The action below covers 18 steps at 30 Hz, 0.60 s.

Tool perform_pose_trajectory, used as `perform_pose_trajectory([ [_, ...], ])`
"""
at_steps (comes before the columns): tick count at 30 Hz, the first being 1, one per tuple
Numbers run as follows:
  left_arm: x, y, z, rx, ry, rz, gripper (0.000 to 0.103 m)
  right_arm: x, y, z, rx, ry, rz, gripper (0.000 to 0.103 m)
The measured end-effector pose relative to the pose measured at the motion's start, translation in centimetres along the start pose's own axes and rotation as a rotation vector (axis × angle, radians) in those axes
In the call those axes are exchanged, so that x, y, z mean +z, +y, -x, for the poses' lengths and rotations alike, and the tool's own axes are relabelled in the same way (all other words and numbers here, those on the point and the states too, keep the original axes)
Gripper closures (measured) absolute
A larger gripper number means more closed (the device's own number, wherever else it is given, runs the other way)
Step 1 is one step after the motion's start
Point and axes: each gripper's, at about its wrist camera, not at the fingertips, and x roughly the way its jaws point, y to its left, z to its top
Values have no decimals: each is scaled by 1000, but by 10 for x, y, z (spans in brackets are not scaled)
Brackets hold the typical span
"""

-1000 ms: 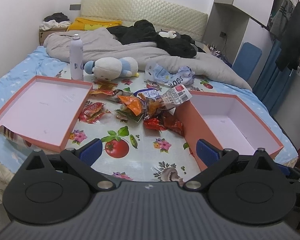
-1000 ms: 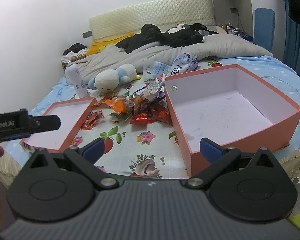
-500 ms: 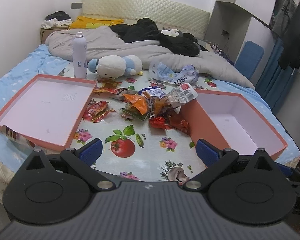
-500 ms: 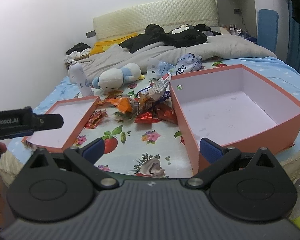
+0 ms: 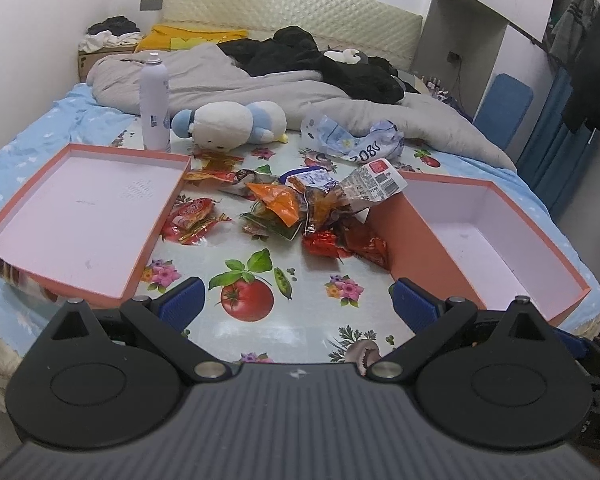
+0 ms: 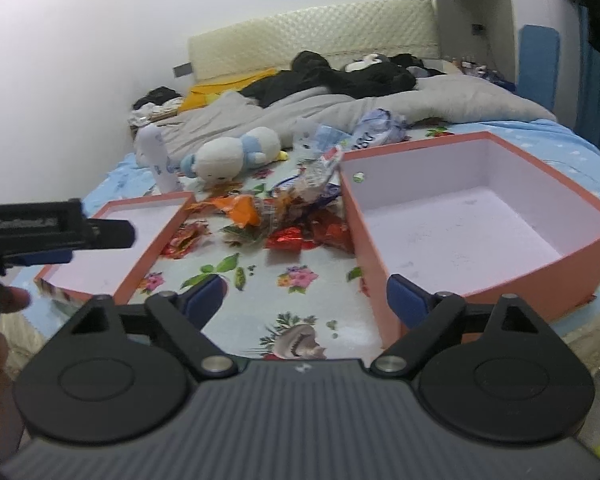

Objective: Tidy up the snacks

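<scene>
A pile of snack packets (image 5: 300, 208) lies on the flowered cloth between a shallow orange lid (image 5: 80, 216) on the left and a deeper orange box (image 5: 496, 240) on the right. The pile (image 6: 276, 216), the lid (image 6: 140, 236) and the box (image 6: 472, 224) also show in the right wrist view. My left gripper (image 5: 296, 304) is open and empty, hovering near the front edge, well short of the pile. My right gripper (image 6: 306, 300) is open and empty, beside the box's near corner. The left gripper's body (image 6: 48, 232) shows at the left of the right wrist view.
A white spray bottle (image 5: 154, 102) and a plush toy (image 5: 232, 122) stand behind the pile. A crumpled blue-white bag (image 5: 352, 140) lies behind the box. Grey duvet (image 5: 260, 84) and dark clothes cover the back of the bed. A blue chair (image 5: 504, 108) stands at the right.
Both grippers have moved forward toward the bed, so the pile and boxes look a little nearer. The jaws stay open. Nothing on the bed has moved.
</scene>
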Motion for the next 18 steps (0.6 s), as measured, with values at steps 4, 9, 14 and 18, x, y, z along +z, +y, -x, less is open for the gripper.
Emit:
perform_pose_trajectory([
  [4,2,4,-18,-24,19,4,2,0,11,-11,6,-40,45,16],
  [9,9,11,-34,-23,-2,1,2,-4,31,-32,29,-72,114,18],
  [14,17,23,-58,-26,0,15,3,-5,39,-56,21,-92,152,17],
  [18,24,33,-79,-69,-5,69,3,-1,37,-76,2,-97,167,17],
])
